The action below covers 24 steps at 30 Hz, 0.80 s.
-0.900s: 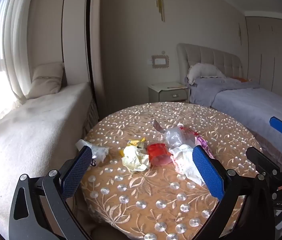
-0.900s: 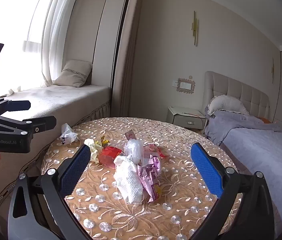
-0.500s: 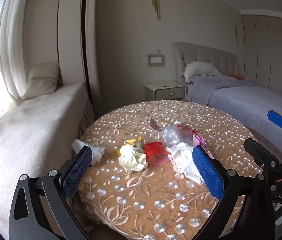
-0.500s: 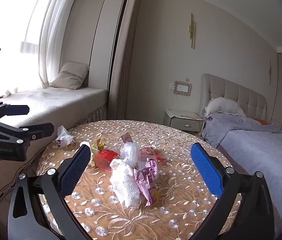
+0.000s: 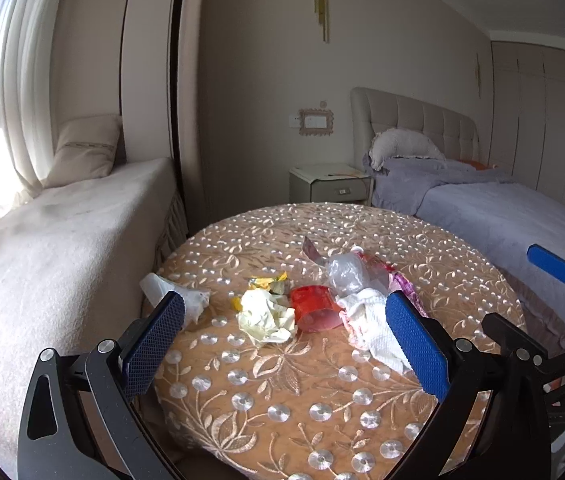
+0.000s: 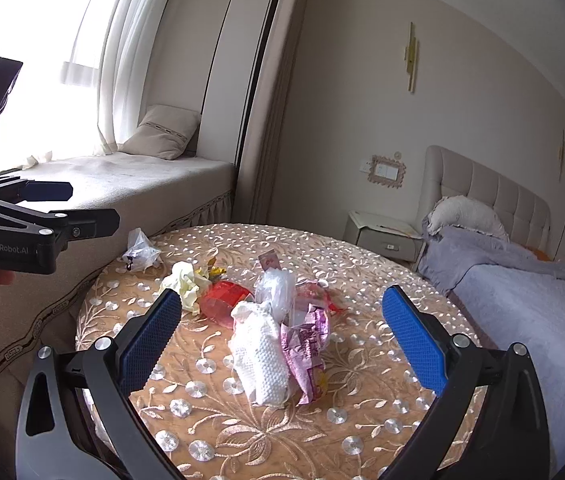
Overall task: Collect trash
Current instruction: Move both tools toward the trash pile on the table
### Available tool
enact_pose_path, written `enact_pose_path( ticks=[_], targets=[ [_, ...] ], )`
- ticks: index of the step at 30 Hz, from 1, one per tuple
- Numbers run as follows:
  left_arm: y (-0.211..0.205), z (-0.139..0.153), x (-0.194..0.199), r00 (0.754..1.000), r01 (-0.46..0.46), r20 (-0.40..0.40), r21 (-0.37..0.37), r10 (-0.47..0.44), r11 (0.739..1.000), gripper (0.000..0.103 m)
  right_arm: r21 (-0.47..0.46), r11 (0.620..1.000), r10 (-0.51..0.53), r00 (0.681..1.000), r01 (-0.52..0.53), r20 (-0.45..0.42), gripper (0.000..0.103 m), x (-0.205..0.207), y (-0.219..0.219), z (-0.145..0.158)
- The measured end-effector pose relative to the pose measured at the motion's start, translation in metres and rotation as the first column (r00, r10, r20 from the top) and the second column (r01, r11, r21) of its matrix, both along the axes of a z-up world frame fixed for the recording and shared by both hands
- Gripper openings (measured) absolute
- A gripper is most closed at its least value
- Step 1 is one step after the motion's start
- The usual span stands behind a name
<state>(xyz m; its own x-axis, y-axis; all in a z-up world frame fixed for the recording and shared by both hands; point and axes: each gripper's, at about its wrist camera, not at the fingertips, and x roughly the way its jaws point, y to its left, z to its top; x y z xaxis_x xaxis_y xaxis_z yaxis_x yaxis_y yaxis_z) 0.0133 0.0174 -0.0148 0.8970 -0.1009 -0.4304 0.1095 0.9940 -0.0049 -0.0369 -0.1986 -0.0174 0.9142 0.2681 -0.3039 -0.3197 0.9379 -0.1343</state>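
Trash lies in a heap on the round table (image 5: 322, 396) with an embroidered orange cloth. A red plastic cup (image 5: 314, 307) lies on its side beside a crumpled cream paper (image 5: 264, 316), a white paper towel (image 5: 374, 330), a clear plastic bag (image 5: 346, 268) and a pink wrapper (image 6: 308, 340). A separate clear bag (image 5: 180, 294) sits at the table's left edge. My left gripper (image 5: 282, 340) hovers open before the heap, nothing between its fingers. My right gripper (image 6: 278, 332) is open too, framing the white towel (image 6: 260, 354) and the red cup (image 6: 224, 300) from a distance.
A cushioned window bench (image 5: 54, 240) with a pillow runs along the left. A bed (image 5: 502, 216) with a grey cover stands right of the table, a nightstand (image 5: 328, 184) behind it. The other gripper (image 6: 38, 216) and a hand show at the right wrist view's left edge.
Both wrist views have drifted slightly; the trash heap sits a little lower and further left in the right wrist view. The jaws of both grippers stay wide, and no trash has moved.
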Motion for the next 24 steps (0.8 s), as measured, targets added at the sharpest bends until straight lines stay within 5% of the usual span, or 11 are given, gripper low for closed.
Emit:
enact_pose_path(
  ticks=[16, 24],
  targets=[
    [0.009, -0.020, 0.007, 1.000, -0.028, 0.011, 0.067, 0.027, 0.997, 0.098, -0.014, 0.998, 0.064, 0.998, -0.064, -0.015, 0.100, 0.016, 0.015, -0.015],
    [0.019, -0.036, 0.026, 0.998, -0.021, -0.058, 0.038, 0.023, 0.999, 0.098, -0.025, 0.997, 0.073, 0.997, -0.073, -0.021, 0.100, 0.024, 0.021, -0.018]
  ],
)
